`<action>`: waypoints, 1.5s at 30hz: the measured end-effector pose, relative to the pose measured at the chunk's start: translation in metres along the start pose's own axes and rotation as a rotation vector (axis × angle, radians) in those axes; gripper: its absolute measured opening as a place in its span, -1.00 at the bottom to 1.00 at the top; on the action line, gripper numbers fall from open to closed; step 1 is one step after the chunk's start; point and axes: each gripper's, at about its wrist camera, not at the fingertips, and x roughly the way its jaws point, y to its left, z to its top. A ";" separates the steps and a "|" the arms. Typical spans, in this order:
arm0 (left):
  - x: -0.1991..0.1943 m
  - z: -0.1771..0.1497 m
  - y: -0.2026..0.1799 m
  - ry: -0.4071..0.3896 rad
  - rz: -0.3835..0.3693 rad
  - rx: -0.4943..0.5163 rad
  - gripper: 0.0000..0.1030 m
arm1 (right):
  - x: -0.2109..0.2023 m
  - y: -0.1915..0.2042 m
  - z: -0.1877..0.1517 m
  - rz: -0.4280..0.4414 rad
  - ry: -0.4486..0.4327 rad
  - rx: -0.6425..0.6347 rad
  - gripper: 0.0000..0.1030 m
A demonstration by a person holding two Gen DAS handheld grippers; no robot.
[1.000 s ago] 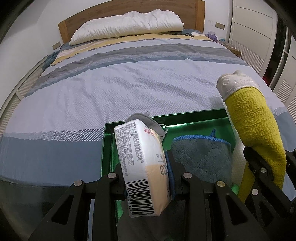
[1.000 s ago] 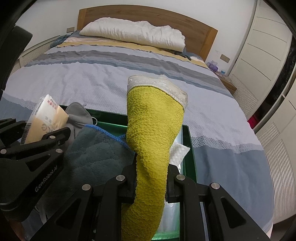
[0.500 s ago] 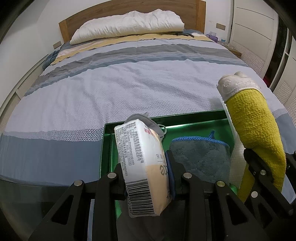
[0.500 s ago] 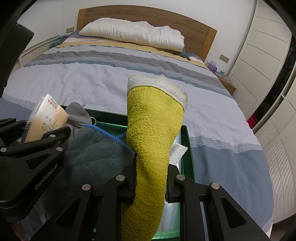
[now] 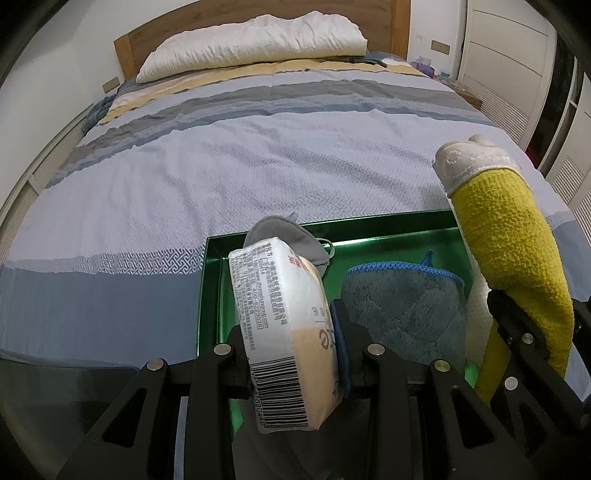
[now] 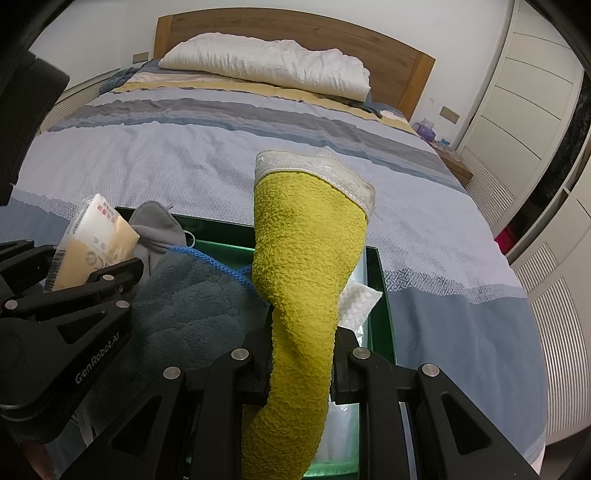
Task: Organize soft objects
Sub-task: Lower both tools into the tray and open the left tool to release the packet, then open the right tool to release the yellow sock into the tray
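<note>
Holding items above a green tray [image 5: 210,295] set on the near end of a bed [image 5: 258,155]:

- Left gripper [image 5: 295,350]: fingers closed on a white-and-cream tissue pack [image 5: 284,325], barcode end nearest the camera, pack standing on edge between the fingers.
- Right gripper [image 6: 301,365]: fingers clamped on a yellow terry cloth [image 6: 306,258] with a pale hem [image 6: 317,170], cloth rising upright past the fingertips and hanging below them.
- Tray contents, ahead of the left fingers: grey face mask [image 5: 284,236] just beyond the tissue pack; grey-blue mat with blue stitched edge [image 5: 402,295] to the right of the left fingers; white textured cloth [image 6: 356,302] to the right of the yellow cloth, against the tray's right wall [image 6: 384,295].
- Surface: bedspread in pale lilac-blue with grey, blue and yellow bands; a key-pattern strip runs just beyond the tray.
- Room, far beyond both sets of fingers: white pillow [image 6: 269,66] against a wooden headboard [image 6: 295,29]; white wall; white wardrobe doors [image 6: 524,85] to the right; bedside stand [image 6: 454,158] with small items too small to identify.
</note>
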 end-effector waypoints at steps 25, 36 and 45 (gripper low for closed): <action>0.001 0.002 -0.003 -0.010 -0.023 -0.011 0.00 | 0.007 -0.001 0.001 0.009 0.004 0.004 -0.41; -0.005 0.005 0.002 -0.027 -0.025 -0.026 0.16 | 0.003 -0.001 0.000 0.011 -0.006 0.018 -0.18; -0.017 0.008 0.008 -0.059 -0.014 -0.042 0.16 | -0.013 -0.004 -0.003 0.004 -0.031 0.036 -0.04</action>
